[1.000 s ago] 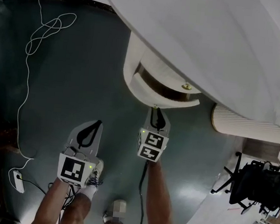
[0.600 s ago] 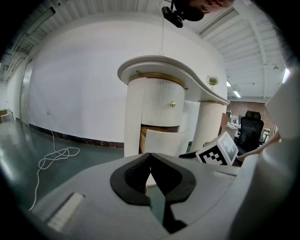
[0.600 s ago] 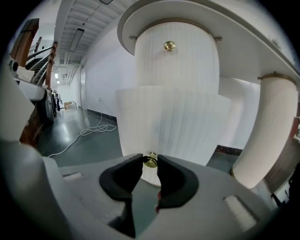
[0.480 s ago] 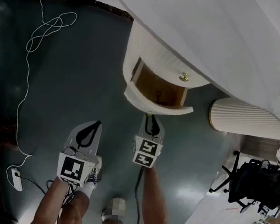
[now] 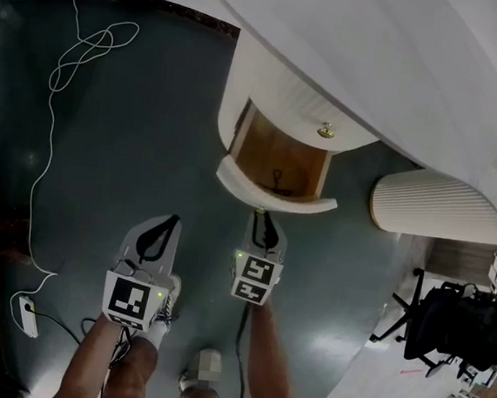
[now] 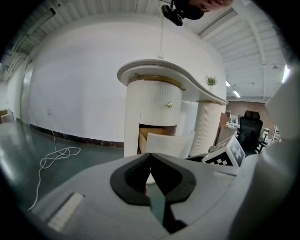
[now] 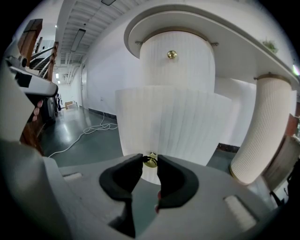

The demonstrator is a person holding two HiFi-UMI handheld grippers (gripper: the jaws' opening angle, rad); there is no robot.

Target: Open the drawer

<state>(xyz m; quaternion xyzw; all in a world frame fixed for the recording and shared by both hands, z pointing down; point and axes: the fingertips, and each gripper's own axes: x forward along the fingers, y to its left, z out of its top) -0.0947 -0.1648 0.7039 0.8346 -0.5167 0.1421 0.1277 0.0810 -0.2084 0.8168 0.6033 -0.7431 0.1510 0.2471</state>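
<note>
**Drawer partly out, its knob pinched in the right tool**

Head view: The lower drawer (image 5: 275, 196) of a white fluted cabinet (image 5: 277, 87) stands partly out over the dark floor (image 5: 132, 139), with its wooden inside showing. The right tool (image 5: 262, 214) meets the middle of the curved front. The left tool (image 5: 173, 221) hangs apart to the left, engaged with nothing. A loose white cable (image 5: 79, 55) loops on the floor well to the left, and an office chair (image 5: 454, 332) stands far to the right. Neither lies in the drawer's path. The person's own shoe (image 5: 172, 298), just behind the tools, looks like the nearest limit on a longer pull.

Left gripper view: The left tool (image 6: 150, 154) has its pads closed together on nothing. Ahead of it the drawer (image 6: 168, 143) gapes below a shut front with an upper knob (image 6: 169, 105).

Right gripper view: The right tool (image 7: 150, 161) holds a narrow pinch, with its pads on either side of the brass knob (image 7: 150, 161) on the ribbed drawer front (image 7: 173, 126). The pull likely goes best straight back and level. A firm grip matters, since so small and round a knob could slip out if the tool lifts or twists. A fluted column (image 7: 255, 131) to the right stands clear.
</note>
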